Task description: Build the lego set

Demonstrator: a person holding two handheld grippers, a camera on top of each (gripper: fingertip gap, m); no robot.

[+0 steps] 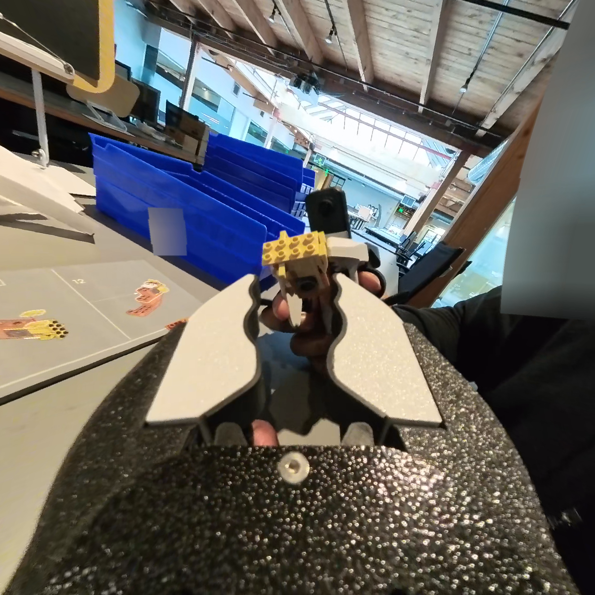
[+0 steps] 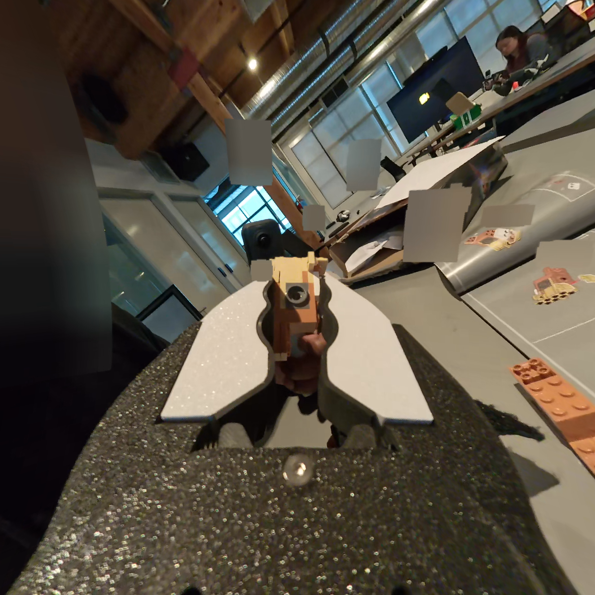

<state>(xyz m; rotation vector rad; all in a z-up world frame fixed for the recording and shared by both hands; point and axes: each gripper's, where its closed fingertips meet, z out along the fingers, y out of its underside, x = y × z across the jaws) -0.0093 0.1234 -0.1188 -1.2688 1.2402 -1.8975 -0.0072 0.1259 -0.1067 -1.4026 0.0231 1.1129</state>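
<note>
Tan and yellow bricks make up the lego assembly [image 1: 297, 264] you see in the left wrist view, clamped by your left gripper [image 1: 294, 289] and the right gripper [image 1: 325, 289], studs tilted upper-left. In the right wrist view your right gripper [image 2: 294, 289] is clamped on its orange-brown lower part, long axis running straight away from you; a loose orange plate [image 2: 560, 405] lies to your right by the instruction sheet [image 2: 515, 322], whose print I'll leave unread.

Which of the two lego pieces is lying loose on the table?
The long flat brown plate, lying beside the instruction sheet. The tan-and-brown build is up between the right jaws.

The grey table [image 2: 483, 502] bears a brown brick strip [image 2: 566, 409], instruction sheets [image 1: 80, 322], blue bins [image 1: 193, 206] and an open cardboard box [image 2: 402, 225].
</note>
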